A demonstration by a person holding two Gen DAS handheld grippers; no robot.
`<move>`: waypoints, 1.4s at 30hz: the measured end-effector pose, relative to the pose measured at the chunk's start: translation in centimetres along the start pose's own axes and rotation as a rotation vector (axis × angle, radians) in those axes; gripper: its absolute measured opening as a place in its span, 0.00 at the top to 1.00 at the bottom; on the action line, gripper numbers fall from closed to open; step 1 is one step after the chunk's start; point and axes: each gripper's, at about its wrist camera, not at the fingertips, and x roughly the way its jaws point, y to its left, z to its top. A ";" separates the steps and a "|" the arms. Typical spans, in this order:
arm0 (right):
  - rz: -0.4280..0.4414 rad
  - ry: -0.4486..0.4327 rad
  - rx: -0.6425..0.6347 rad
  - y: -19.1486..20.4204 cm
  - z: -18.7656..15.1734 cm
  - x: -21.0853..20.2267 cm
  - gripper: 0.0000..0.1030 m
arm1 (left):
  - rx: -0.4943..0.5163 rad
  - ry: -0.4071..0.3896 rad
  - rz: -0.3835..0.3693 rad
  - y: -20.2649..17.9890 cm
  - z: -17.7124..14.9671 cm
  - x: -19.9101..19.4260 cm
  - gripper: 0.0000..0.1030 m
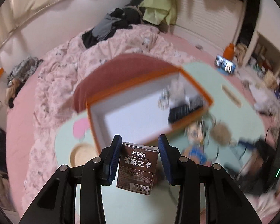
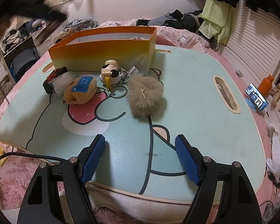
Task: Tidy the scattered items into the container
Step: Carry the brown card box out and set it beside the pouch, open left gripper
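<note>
My left gripper (image 1: 139, 141) is shut on a brown card box (image 1: 136, 168) with white Chinese print and holds it above the near edge of the orange container (image 1: 100, 119), whose white inside holds a few small items at its right end. In the right wrist view the orange container (image 2: 102, 56) stands at the back of the mint lap table (image 2: 186, 93). In front of it lie a brown plush with a blue patch (image 2: 80, 90), a beige furry pouch (image 2: 144, 95), a helmet figure keychain (image 2: 110, 72) and a dark item with grey fluff (image 2: 55, 80). My right gripper (image 2: 140, 145) is open and empty above the table's near edge.
The table sits on a bed with pink floral bedding (image 1: 65, 71) and piled clothes (image 2: 177, 20). A phone on a stand (image 2: 256, 98) and an orange bottle (image 2: 266, 85) are at the right. A black cable (image 2: 28, 156) runs at the lower left.
</note>
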 end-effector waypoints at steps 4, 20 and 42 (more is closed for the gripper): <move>-0.002 0.000 0.001 0.0 0.0 -0.1 0.25 | -0.150 0.000 0.086 2.3 -4.5 2.1 0.63; -0.001 0.001 0.001 0.1 -0.1 -0.3 0.22 | -0.314 -0.017 -0.006 1.4 -6.2 6.0 0.56; -0.003 0.006 0.002 0.0 0.0 -0.1 0.22 | -0.257 -0.142 0.131 -4.1 -13.8 3.1 0.23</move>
